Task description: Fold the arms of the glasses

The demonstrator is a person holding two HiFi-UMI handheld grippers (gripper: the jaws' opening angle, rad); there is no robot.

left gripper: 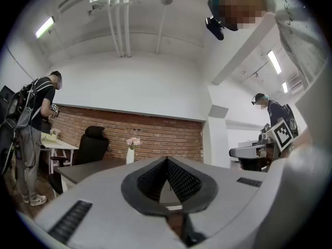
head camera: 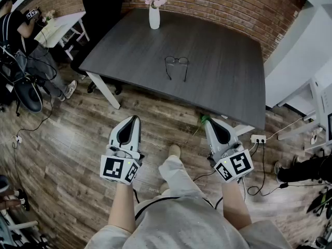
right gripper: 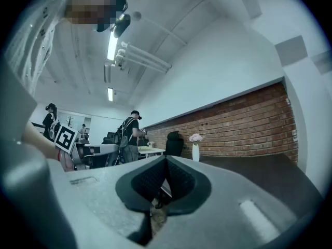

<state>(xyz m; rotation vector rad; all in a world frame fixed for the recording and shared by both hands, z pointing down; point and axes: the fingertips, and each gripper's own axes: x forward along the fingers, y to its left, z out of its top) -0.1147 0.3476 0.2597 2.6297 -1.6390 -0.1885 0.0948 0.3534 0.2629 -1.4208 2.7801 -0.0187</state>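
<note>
A pair of dark-framed glasses (head camera: 176, 65) lies on the dark grey table (head camera: 223, 71), arms unfolded and pointing toward me. My left gripper (head camera: 134, 119) is held over the wooden floor, well short of the table, jaws closed together with nothing between them. My right gripper (head camera: 209, 122) hangs level near the table's front edge, also shut and empty. In the left gripper view the jaw tips (left gripper: 166, 160) meet; in the right gripper view the tips (right gripper: 166, 159) meet as well. Neither gripper view shows the glasses.
A white vase with pink flowers (head camera: 154, 10) stands at the table's far edge. A black office chair (head camera: 101, 9) is behind the table's far left corner. A person (head camera: 21, 40) stands at a white side table at left. Cables and a power strip (head camera: 258, 138) lie on the floor at right.
</note>
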